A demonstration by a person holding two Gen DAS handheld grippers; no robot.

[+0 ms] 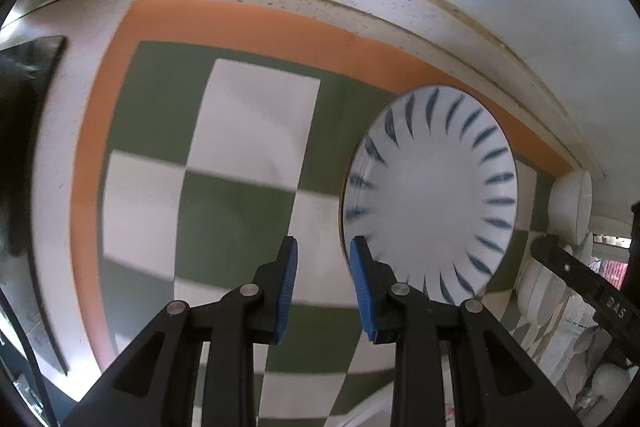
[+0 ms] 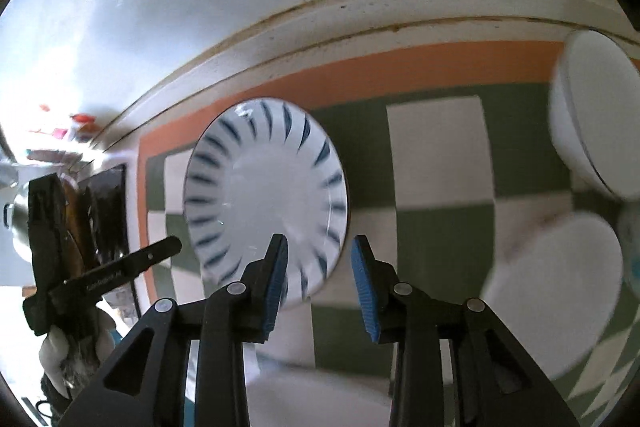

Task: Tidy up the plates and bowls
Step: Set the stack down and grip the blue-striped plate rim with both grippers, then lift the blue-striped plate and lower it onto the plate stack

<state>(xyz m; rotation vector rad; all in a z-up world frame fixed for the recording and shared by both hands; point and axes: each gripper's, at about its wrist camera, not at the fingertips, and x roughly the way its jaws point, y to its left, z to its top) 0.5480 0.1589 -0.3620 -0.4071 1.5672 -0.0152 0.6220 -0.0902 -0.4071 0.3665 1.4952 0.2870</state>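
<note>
The plate (image 2: 266, 203) looks like glossy glazed ceramic. The checkered mat (image 1: 240, 131) is matt and smooth. Both grippers' blue pads (image 1: 287, 287) are ribbed, on black matt plastic arms.

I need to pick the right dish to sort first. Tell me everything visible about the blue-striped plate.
The plate is round, white and glossy, likely ceramic, with a ring of short dark-blue strokes radiating around its rim and a plain centre. It has a thin dark edge line. It lies flat, face up, on the green-and-white checkered mat, near the mat's orange border. It looks empty and whole. Neither gripper holds it: both have open jaws above it, the left gripper over its edge.
</note>
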